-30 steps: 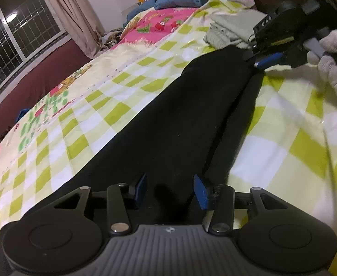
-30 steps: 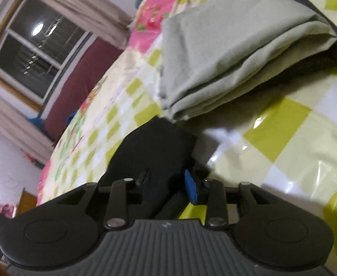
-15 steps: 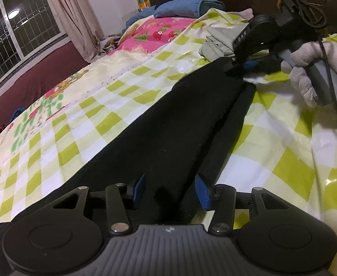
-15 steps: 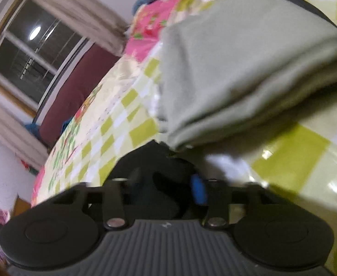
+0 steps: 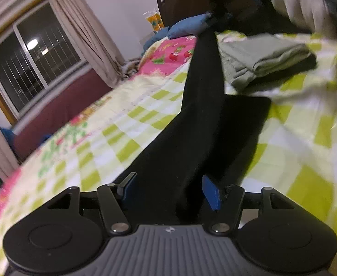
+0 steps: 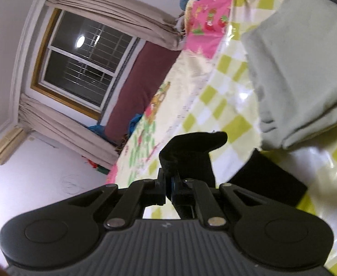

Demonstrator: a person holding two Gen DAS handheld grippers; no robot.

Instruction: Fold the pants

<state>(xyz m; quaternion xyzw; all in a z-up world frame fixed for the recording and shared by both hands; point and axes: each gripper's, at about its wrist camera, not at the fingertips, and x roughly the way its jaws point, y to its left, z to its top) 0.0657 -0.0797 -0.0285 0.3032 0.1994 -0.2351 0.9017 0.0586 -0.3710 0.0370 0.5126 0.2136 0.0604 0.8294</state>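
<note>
Black pants [image 5: 187, 138] lie lengthwise on a green-checked bed sheet [image 5: 295, 151]. In the left wrist view my left gripper [image 5: 170, 191] is open, its blue pads on either side of the near end of the pants. One leg rises off the bed toward the top of that view, and the other leg's end lies flat on the sheet. In the right wrist view my right gripper [image 6: 168, 184] is shut on the hem of the raised black pants leg [image 6: 191, 154], holding it above the bed.
A folded grey garment [image 5: 265, 59] [image 6: 302, 69] lies on the bed just beyond the pants. Blue pillows [image 5: 187, 26] and a dark headboard stand at the far end. A curtained window [image 5: 35, 59] is on the left wall.
My right gripper has shut on the hem of one pants leg and lifted it off the bed. My left gripper has stayed open at the near end.
</note>
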